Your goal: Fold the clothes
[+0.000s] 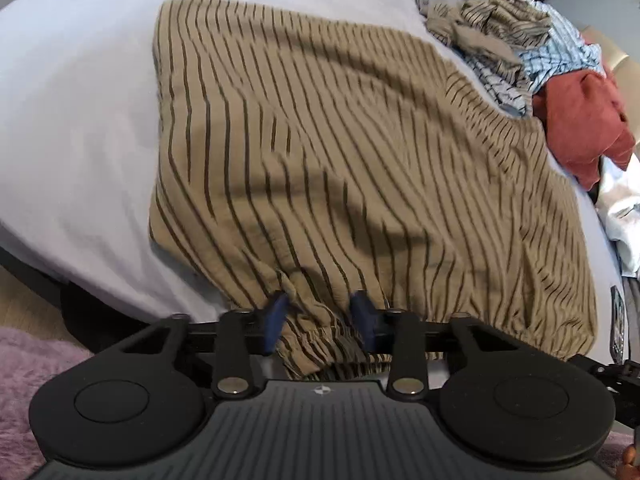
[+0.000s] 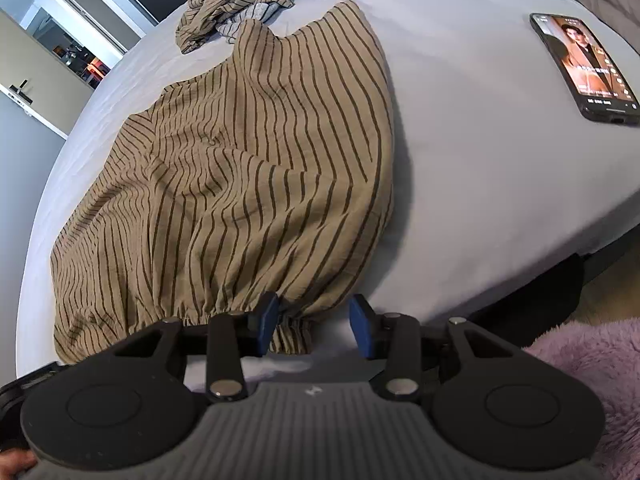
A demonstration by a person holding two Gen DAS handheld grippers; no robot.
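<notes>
The striped garment lies spread on the bed. At its gathered waistband, the left gripper and right gripper stand open, pads apart around the fabric

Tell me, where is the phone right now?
The phone shows only in the right wrist view, at the upper right, lying screen-up on the bed sheet, apart from the striped garment to its left.

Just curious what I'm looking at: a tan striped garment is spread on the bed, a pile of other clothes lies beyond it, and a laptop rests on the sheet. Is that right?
Not quite. What rests on the sheet is a phone with its screen lit, not a laptop; the right wrist view shows it. The tan striped garment spread on the bed and the pile of other clothes beyond it are as you say.
</notes>
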